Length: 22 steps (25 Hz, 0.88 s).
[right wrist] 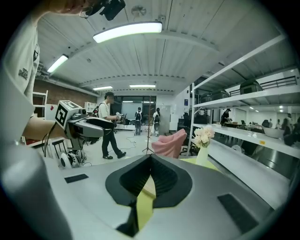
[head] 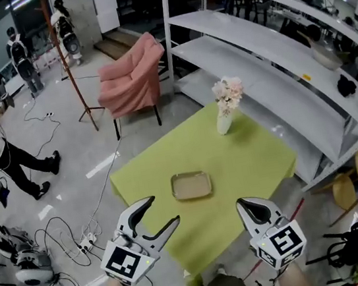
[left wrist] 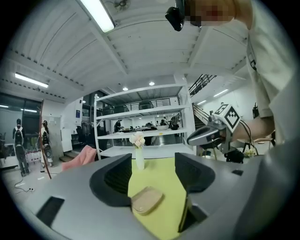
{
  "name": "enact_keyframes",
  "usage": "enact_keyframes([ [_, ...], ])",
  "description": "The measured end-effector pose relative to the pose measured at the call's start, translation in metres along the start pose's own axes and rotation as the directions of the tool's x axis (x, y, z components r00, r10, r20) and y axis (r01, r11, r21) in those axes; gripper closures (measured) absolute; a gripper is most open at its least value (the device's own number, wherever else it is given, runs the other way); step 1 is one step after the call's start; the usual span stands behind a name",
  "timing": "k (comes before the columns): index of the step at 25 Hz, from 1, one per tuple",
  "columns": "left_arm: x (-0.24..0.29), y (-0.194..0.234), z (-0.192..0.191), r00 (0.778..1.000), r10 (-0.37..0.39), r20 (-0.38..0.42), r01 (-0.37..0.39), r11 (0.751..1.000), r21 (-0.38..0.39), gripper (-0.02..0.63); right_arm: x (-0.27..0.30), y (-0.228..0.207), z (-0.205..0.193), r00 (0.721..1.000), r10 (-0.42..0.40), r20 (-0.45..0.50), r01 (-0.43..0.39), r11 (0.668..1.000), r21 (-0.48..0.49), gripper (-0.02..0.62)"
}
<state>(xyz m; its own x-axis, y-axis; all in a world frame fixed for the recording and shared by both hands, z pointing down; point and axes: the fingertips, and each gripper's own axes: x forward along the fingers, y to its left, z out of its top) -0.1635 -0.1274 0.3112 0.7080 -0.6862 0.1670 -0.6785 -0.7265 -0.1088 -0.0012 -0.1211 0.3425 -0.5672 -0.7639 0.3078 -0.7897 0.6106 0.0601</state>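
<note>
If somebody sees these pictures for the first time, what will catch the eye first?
The bright green table fills the middle of the head view, with a shallow tray at its centre and a white vase of pale flowers at its far corner. Nearest the camera, the left gripper holds its fingers apart and the right gripper holds them together. A pink armchair stands on the floor behind the table.

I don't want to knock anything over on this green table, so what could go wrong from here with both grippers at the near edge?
The tray lies flat and low, so the open left gripper might shove it along the table rather than catch its rim. The vase behind it is tall and narrow; an overshoot could tip it. The right gripper, jaws together, would only push things.
</note>
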Motion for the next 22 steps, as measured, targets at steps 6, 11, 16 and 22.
enact_keyframes([
  [6,0.053,0.02,-0.048,0.996,-0.069,-0.052,0.071,0.997,0.04,0.233,0.046,-0.028,-0.035,0.998,0.055,-0.043,-0.054,0.998,0.03,0.589],
  [11,0.089,0.03,-0.086,0.991,-0.117,-0.072,0.118,0.993,0.01,0.191,0.083,-0.047,-0.065,0.992,0.098,-0.074,-0.096,0.995,0.031,0.589],
  [16,0.122,0.037,-0.138,0.973,-0.173,-0.155,0.177,0.984,0.008,0.142,0.11,-0.058,-0.087,0.987,0.135,-0.086,-0.132,0.991,0.036,0.589],
  [22,0.149,0.05,-0.194,0.953,-0.229,-0.199,0.227,0.973,-0.032,0.11,0.133,-0.062,-0.119,0.978,0.176,-0.114,-0.174,0.984,0.025,0.589],
])
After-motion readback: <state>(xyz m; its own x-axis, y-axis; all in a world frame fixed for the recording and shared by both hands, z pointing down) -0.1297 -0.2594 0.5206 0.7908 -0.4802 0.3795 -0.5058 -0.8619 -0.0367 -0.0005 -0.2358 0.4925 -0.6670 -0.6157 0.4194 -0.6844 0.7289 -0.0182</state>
